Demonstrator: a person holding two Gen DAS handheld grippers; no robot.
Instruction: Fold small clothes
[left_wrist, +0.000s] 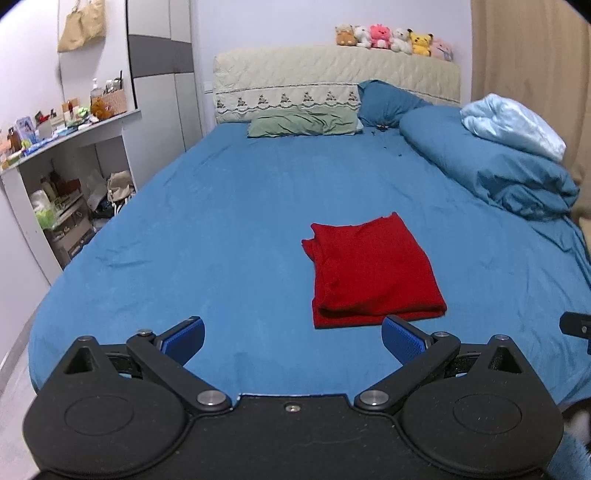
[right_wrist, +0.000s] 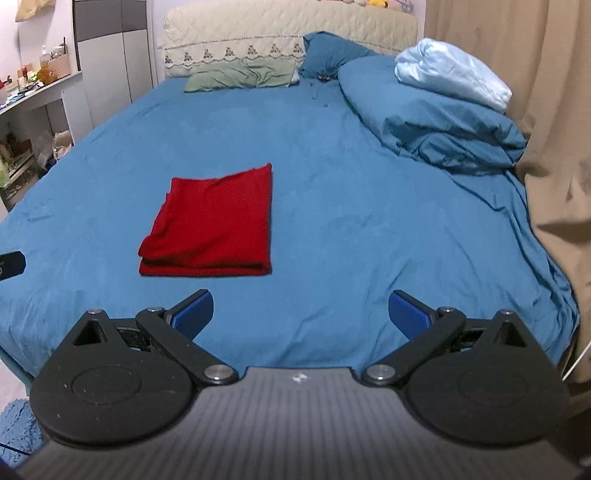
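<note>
I find no text, label, brand or number that I can read in either view. The packages on the shelf (left_wrist: 70, 127) at the left are too small and blurred to make out. A small pale emblem (right_wrist: 296, 377) sits on the right claw's body, but I cannot resolve it into any letters.

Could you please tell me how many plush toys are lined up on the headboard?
6 small plush toys, in a row atop the cream quilted headboard's right end: brown, white, pink, white, yellow, pale pink.
</note>
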